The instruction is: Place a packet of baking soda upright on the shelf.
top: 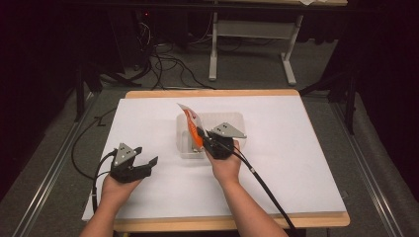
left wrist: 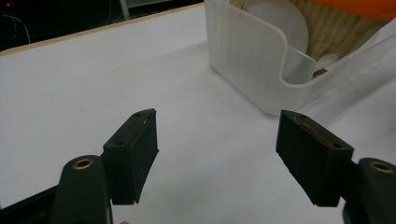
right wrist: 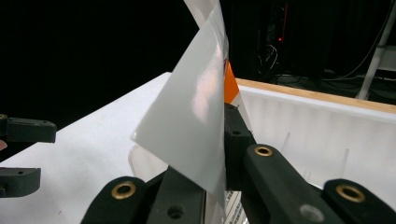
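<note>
One orange-and-white packet is pinched near its lower end by the right gripper, jaws clamped on it, and is held upright over the translucent plastic bin at mid-table. It is judged light, thin and floppy; the glossy film looks slippery, so a grip on the flat body close to an edge seam is preferred, not the loose top corner, which is seen curling over. Crushing seems a low risk, creasing is likely. One bin is counted, with pale round contents that cannot be identified. The left gripper is parked on the white table sheet, jaws wide apart, nothing between them. Two grippers are counted.
</note>
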A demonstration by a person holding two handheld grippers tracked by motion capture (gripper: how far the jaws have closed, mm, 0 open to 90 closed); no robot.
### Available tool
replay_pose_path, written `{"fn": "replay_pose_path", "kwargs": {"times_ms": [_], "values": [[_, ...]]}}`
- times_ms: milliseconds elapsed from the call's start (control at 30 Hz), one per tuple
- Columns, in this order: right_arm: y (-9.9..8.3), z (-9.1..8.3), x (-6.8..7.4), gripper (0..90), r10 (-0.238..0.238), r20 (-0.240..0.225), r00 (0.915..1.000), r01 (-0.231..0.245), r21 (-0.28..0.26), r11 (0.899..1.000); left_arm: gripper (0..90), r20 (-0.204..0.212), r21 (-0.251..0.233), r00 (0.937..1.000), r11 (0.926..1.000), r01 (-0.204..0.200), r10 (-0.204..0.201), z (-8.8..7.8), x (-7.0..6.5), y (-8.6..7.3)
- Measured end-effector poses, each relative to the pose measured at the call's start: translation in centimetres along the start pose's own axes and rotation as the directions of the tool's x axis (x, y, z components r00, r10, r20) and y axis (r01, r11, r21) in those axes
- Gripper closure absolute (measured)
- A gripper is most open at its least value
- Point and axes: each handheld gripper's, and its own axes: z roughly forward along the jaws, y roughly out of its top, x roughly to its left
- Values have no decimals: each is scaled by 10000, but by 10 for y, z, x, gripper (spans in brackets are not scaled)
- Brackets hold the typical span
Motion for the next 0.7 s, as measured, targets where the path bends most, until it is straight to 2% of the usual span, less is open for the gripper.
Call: {"fn": "replay_pose_path", "kwargs": {"times_ms": [167, 300, 400, 500, 700], "values": [[4, -1, 3, 821, -159, -78, 9998, 159, 10, 9999, 298, -1, -14, 10000, 10000, 20, -20, 0, 0, 0], [7, -2, 7, 698, -329, -51, 9994, 329, 48, 9994, 298, -13, -30, 10000, 10000, -13, 13, 0, 1, 0], [8, -4, 8, 599, -281, -78, 9996, 282, 85, 9996, 298, -5, -22, 10000, 10000, -21, 21, 0, 1, 0], [8, -7, 9, 539, -197, -204, 9996, 199, 115, 9997, 297, 5, -26, 10000, 10000, -4, 4, 1, 1, 0], [6, -21, 16, 476, -347, -385, 9987, 359, 303, 9989, 297, -18, 11, 10000, 10000, -94, 94, 1, 0, 1]]}}
